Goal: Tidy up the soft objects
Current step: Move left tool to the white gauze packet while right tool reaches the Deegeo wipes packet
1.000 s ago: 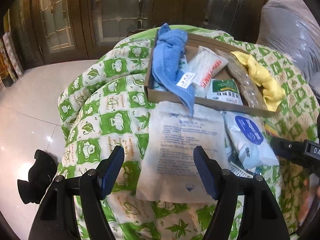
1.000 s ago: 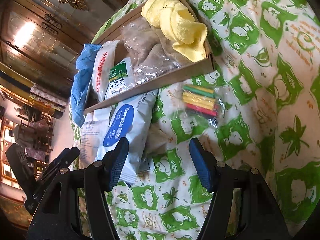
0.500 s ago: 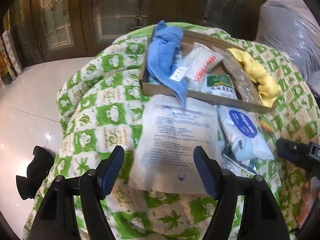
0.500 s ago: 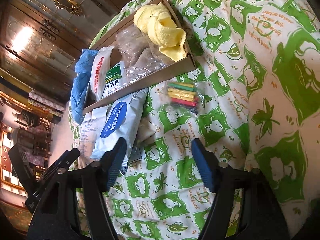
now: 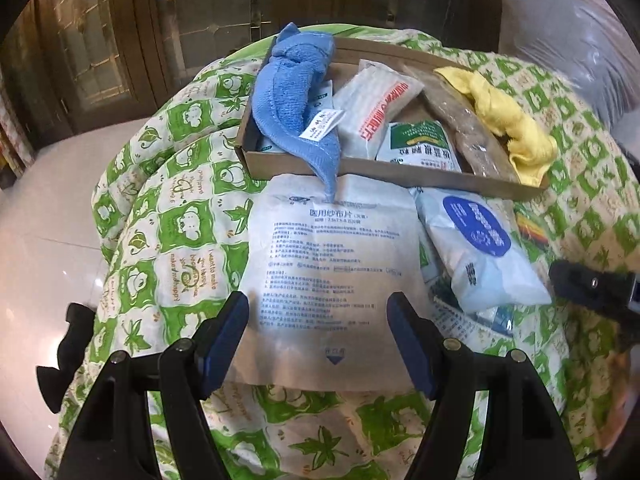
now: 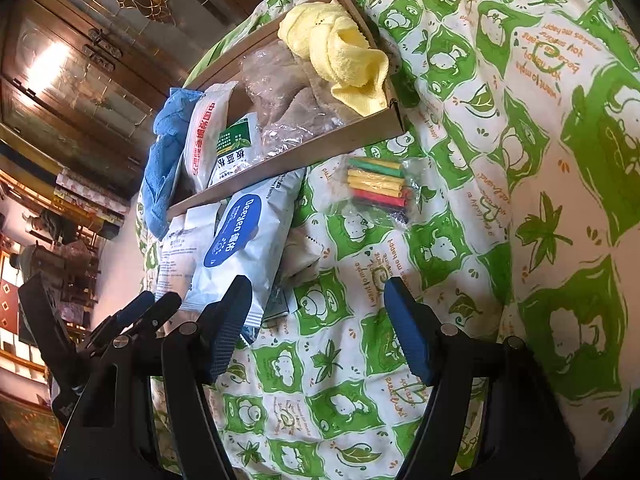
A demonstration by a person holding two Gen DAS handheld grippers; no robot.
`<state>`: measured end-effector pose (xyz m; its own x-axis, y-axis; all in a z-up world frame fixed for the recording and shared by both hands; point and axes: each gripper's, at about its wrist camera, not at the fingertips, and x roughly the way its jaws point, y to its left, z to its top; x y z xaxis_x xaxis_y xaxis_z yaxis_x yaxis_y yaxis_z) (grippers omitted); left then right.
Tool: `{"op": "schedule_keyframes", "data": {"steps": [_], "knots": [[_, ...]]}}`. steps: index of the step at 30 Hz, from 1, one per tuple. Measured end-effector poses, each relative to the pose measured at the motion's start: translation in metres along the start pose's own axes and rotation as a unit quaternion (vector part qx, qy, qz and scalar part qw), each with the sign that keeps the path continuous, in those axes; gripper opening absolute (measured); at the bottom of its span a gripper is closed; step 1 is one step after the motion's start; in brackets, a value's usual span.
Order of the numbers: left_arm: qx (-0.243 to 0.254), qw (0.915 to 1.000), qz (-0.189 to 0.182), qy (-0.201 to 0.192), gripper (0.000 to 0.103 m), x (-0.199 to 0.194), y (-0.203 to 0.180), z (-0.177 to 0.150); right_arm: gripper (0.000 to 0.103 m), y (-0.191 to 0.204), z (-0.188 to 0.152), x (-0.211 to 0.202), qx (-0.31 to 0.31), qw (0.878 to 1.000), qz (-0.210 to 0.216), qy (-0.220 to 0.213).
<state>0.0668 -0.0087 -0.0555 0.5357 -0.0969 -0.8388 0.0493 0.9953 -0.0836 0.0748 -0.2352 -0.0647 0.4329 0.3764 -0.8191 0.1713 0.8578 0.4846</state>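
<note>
A cardboard tray (image 5: 384, 172) (image 6: 288, 160) on a green-and-white quilt holds a blue towel (image 5: 296, 92) (image 6: 160, 168), a yellow cloth (image 5: 508, 120) (image 6: 340, 52), a clear bag (image 6: 280, 92) and white packets (image 5: 376, 108). In front of it lie a large white gauze pouch (image 5: 332, 264), a white pack with a blue oval label (image 5: 480, 248) (image 6: 240, 240) and a bag of coloured sticks (image 6: 376, 188). My left gripper (image 5: 318, 332) is open and empty, its fingers on either side of the pouch's near end. My right gripper (image 6: 320, 324) is open and empty above the quilt.
The quilt (image 5: 168, 208) (image 6: 520, 160) covers a rounded mound that drops off to a pale tiled floor (image 5: 36, 232) on the left. Wooden glass-panelled doors (image 5: 120, 32) stand behind. A grey plastic-wrapped bulk (image 5: 576, 32) sits at the back right.
My left gripper has come closer over the gauze pouch. My right gripper has shifted, and the tray and pack now sit nearer in its view. Both stay open.
</note>
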Motion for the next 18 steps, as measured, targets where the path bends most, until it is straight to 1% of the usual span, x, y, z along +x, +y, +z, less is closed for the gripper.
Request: {"op": "schedule_keyframes", "data": {"steps": [2, 4, 6, 8, 9, 14, 16, 18], "knots": [[-0.006, 0.9999, -0.008, -0.005, 0.072, 0.002, 0.000, 0.003, 0.069, 0.001, 0.000, 0.001, -0.001, 1.000, 0.000, 0.002], [-0.004, 0.9998, -0.014, -0.010, 0.077, 0.004, -0.003, 0.005, 0.069, 0.002, 0.000, 0.003, -0.003, 1.000, 0.000, 0.004], [0.008, 0.9999, -0.009, -0.011, 0.078, 0.007, -0.010, 0.006, 0.070, 0.003, -0.001, 0.004, -0.005, 1.000, -0.002, 0.005], [0.023, 0.9997, -0.001, -0.012, 0.079, 0.011, -0.016, 0.007, 0.076, 0.004, -0.001, 0.005, -0.006, 1.000, -0.004, 0.006], [0.029, 0.9995, 0.003, -0.012, 0.079, 0.012, -0.019, 0.007, 0.083, 0.004, -0.001, 0.005, -0.005, 1.000, -0.004, 0.006], [0.052, 0.9982, 0.021, -0.021, 0.080, 0.016, -0.029, 0.007, 0.083, 0.005, -0.001, 0.007, -0.003, 1.000, -0.005, 0.004], [0.057, 0.9975, 0.016, -0.040, 0.080, 0.008, -0.032, 0.007, 0.083, 0.005, -0.001, 0.007, -0.003, 1.000, -0.007, 0.003], [0.057, 0.9972, 0.000, -0.049, 0.080, 0.004, -0.034, 0.008, 0.083, 0.004, 0.000, 0.007, -0.001, 1.000, -0.010, -0.002]]}}
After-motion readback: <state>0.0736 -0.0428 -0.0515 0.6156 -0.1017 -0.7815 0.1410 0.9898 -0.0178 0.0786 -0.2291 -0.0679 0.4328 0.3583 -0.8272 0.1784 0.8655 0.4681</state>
